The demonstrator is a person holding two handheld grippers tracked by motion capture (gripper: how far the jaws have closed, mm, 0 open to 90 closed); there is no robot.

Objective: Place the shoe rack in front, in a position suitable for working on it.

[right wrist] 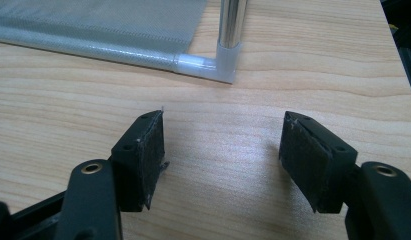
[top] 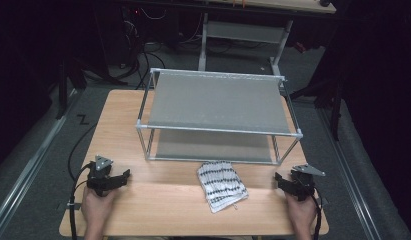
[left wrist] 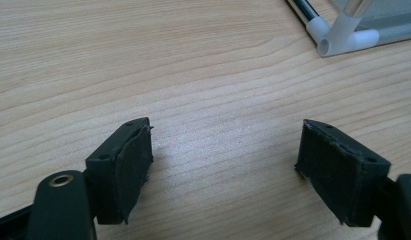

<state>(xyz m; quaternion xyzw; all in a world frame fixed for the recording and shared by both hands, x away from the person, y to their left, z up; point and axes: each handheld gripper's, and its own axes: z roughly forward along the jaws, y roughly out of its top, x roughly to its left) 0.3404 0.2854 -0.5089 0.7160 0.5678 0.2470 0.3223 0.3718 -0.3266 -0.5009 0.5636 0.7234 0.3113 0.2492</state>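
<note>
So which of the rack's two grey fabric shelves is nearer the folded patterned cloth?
The lower grey fabric shelf, just above the wooden tabletop. The folded black-and-white patterned cloth lies right before its front edge; the upper grey fabric shelf sits raised on the frame.

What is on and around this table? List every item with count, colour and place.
Table: one, light wood, centre of the high view.
Rack: one, two-tier, silver tubes with grey fabric shelves, far half of the table.
Folded cloth: one, white with black pattern, near edge, in front of the rack, between the grippers.
Second table: one, white legs, background.
Left gripper: one, black, open, near-left on the table.
Right gripper: one, black, open, near-right.
Hands: two, bottom edge.
</note>
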